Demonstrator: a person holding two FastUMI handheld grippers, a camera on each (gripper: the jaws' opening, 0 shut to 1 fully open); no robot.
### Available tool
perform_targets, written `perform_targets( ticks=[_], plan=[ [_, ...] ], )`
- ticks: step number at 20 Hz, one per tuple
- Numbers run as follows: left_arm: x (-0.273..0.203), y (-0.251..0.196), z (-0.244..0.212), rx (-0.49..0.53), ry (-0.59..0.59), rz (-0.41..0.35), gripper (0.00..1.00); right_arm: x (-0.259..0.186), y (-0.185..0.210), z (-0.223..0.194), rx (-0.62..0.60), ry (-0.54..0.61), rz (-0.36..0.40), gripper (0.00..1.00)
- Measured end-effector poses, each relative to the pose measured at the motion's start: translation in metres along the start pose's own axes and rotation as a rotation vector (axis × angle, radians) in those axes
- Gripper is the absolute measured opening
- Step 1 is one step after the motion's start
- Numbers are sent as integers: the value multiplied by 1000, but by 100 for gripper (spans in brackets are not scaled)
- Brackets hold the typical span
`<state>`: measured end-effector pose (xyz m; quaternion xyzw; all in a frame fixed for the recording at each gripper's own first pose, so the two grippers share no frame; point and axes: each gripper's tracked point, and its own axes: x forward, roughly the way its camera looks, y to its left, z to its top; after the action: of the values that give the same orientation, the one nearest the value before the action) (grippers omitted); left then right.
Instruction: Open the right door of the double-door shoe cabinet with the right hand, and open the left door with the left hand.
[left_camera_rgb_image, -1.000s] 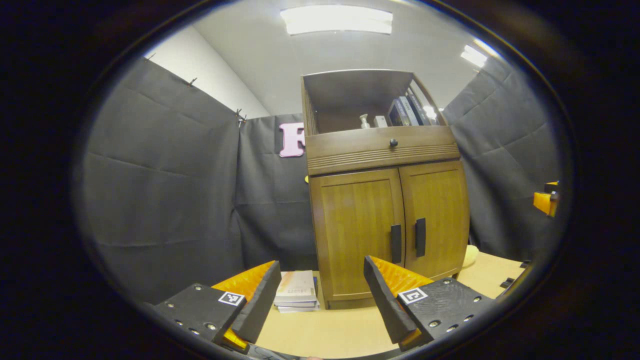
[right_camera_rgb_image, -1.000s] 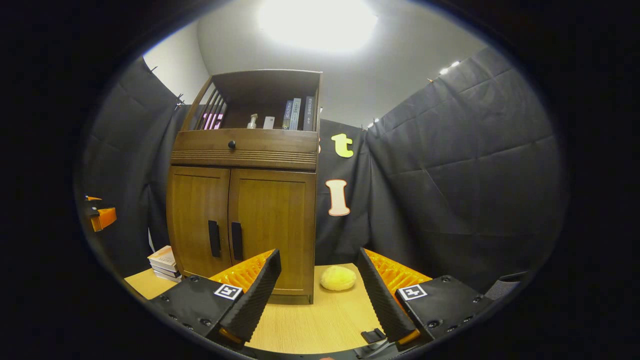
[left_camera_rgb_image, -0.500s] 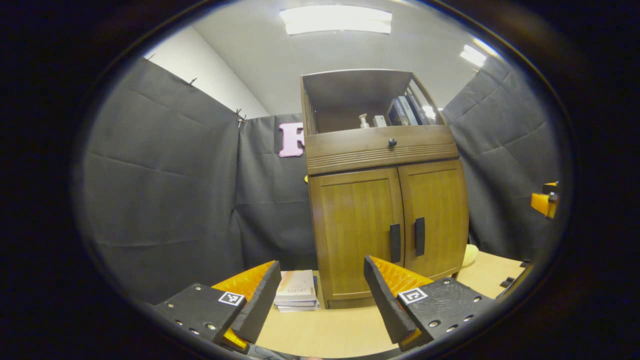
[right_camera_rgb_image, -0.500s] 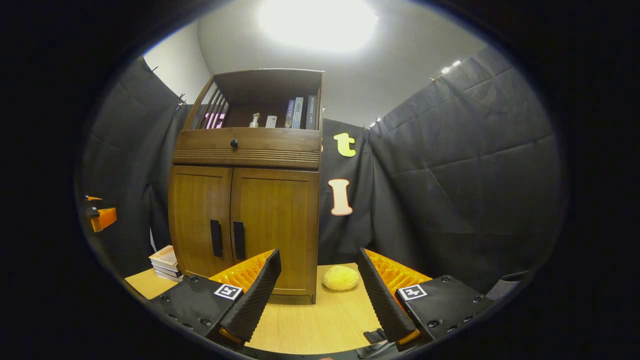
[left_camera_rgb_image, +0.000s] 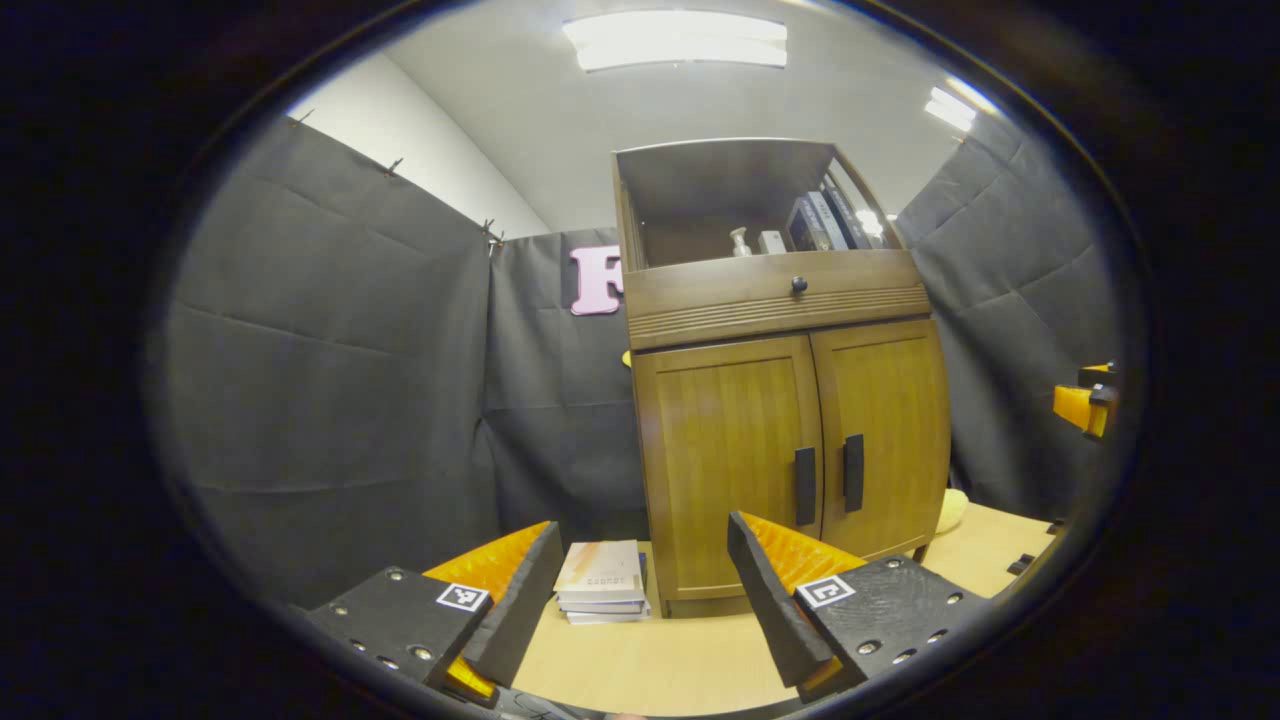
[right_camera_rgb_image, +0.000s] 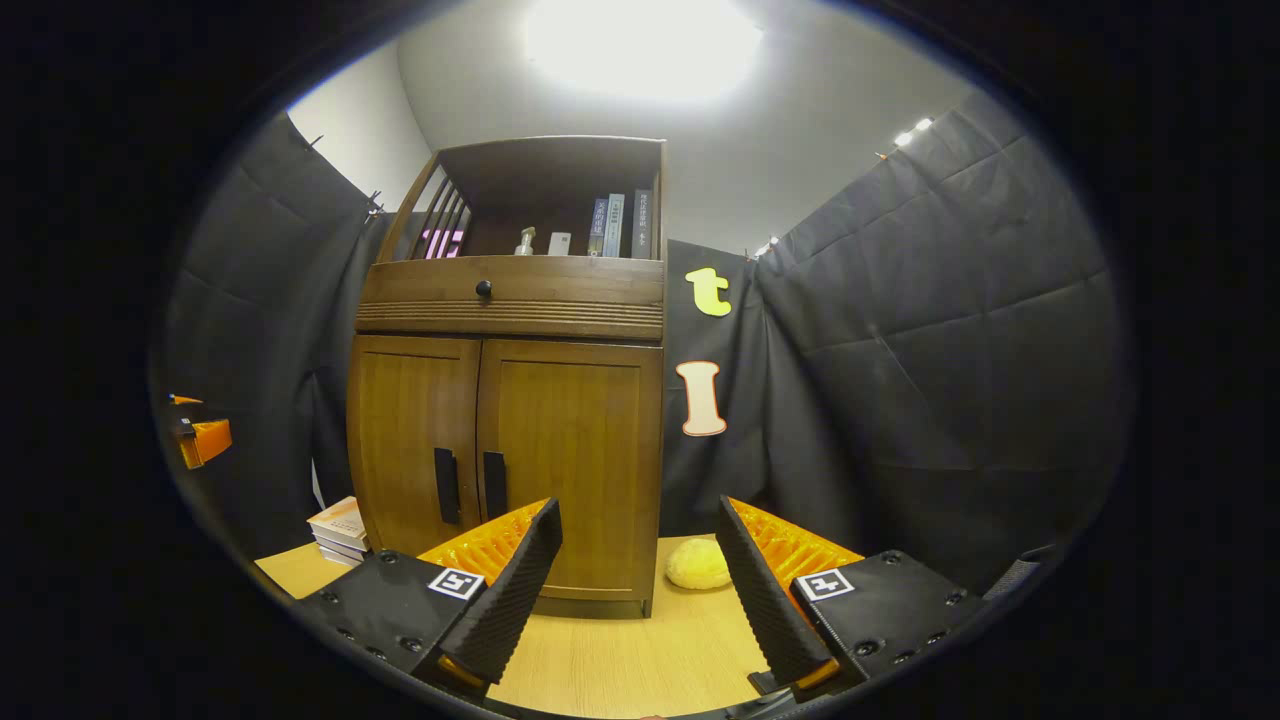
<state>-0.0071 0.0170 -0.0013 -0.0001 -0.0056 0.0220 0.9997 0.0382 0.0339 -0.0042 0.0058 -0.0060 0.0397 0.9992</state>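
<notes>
Right gripper view: the shoe cabinet (right_camera_rgb_image: 510, 440) stands on the worktop (right_camera_rgb_image: 620, 650) with both doors shut, the right door (right_camera_rgb_image: 570, 470) and left door (right_camera_rgb_image: 415, 450) meeting at the centre, where two dark vertical handles sit side by side, the right handle (right_camera_rgb_image: 494, 485) and left handle (right_camera_rgb_image: 445, 486). The right claw (right_camera_rgb_image: 640, 580) hangs open and empty, well short of the cabinet, with a yellow ball (right_camera_rgb_image: 698, 565) on the worktop beyond it. Left gripper view: the left claw (left_camera_rgb_image: 640, 590) is likewise open and empty, pointed at the cabinet's left side, near a book stack (left_camera_rgb_image: 602, 580) lying on the worktop beside the base. Neither door has yet been touched. The doors look like stiff wooden panels hinged at the outer edges, so they should swing outward in an arc rather than pull straight; they appear rigid and not fragile, though a catch may resist at first. The slim bar handles are the natural hold, each claw closing across its own bar from the sides. With the handles so near each other, the risks are clipping the neighbouring bar and slipping off a smooth one. Above the doors sit a drawer with a knob (right_camera_rgb_image: 483, 289) and a shelf of books (right_camera_rgb_image: 620, 212).
</notes>
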Motion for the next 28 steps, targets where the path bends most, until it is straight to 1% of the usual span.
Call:
perform_targets(
  ticks=[8, 18, 23, 28],
  plan=[
    [-10, 18, 3, 21, -3, 62, 98, 48, 37, -4, 36, -5, 80, 98],
    [-32, 56, 5, 45, 7, 176, 98, 106, 91, -6, 62, -21, 173, 98],
    [-45, 70, 6, 52, 15, 231, 98, 132, 115, -10, 56, -23, 206, 98],
    [-58, 90, 0, 58, 26, 286, 98, 158, 133, -23, 58, -7, 224, 97]
  ],
)
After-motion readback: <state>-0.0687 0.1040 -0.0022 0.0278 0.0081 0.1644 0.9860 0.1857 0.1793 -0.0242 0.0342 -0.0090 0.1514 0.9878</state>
